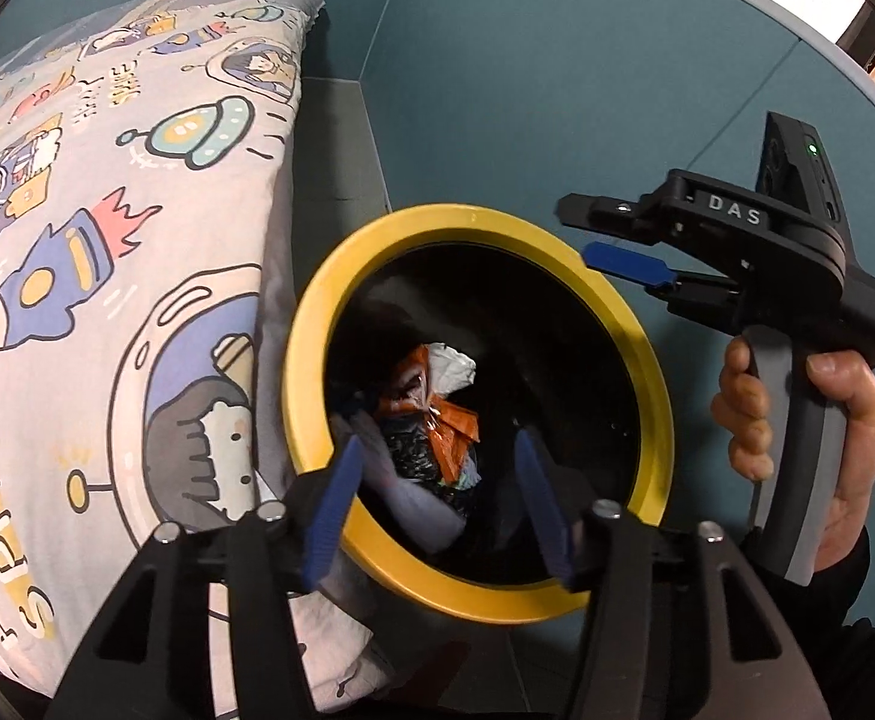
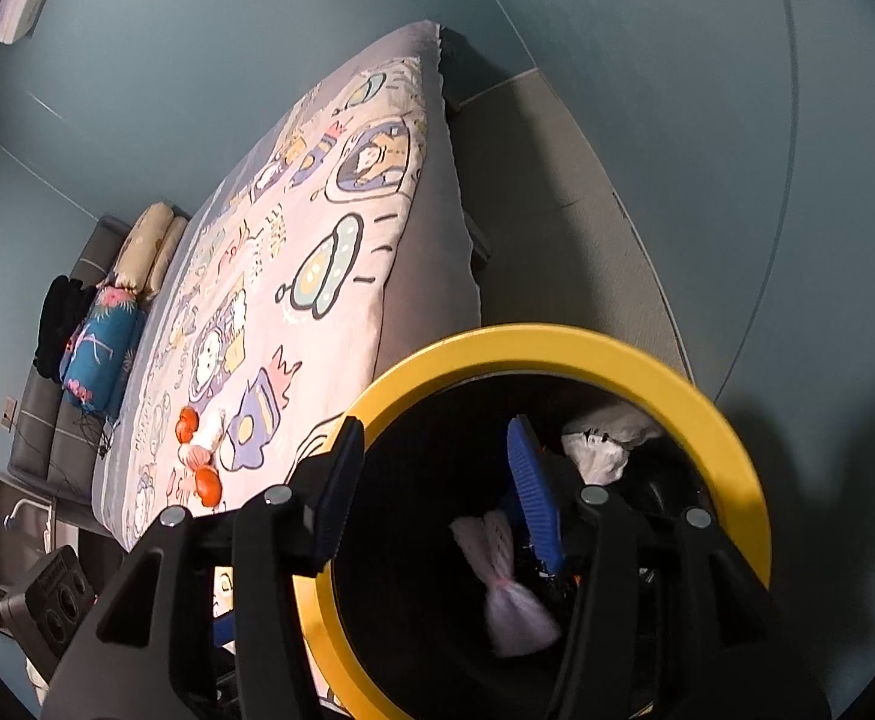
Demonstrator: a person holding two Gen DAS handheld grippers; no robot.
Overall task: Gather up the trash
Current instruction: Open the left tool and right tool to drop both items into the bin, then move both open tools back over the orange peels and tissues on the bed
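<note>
A black bin with a yellow rim (image 1: 311,330) stands on the floor beside the bed. Inside lie an orange wrapper (image 1: 449,426), white crumpled paper (image 1: 452,366) and dark foil. My left gripper (image 1: 443,504) hangs open over the bin mouth, empty. My right gripper (image 1: 617,240) shows at the right in the left wrist view, held by a hand, open above the rim. In the right wrist view the right gripper (image 2: 437,492) is open over the yellow rim (image 2: 557,342), and a pale wrapper (image 2: 512,594) is blurred inside the bin below it. Orange and white trash pieces (image 2: 197,450) lie on the bed cover.
The bed with a cartoon space cover (image 1: 107,240) fills the left side, close against the bin. Pillows and a folded blanket (image 2: 107,336) lie at its far end. Teal walls (image 1: 557,90) and grey floor (image 2: 557,240) surround the bin. A speaker (image 2: 59,600) sits at lower left.
</note>
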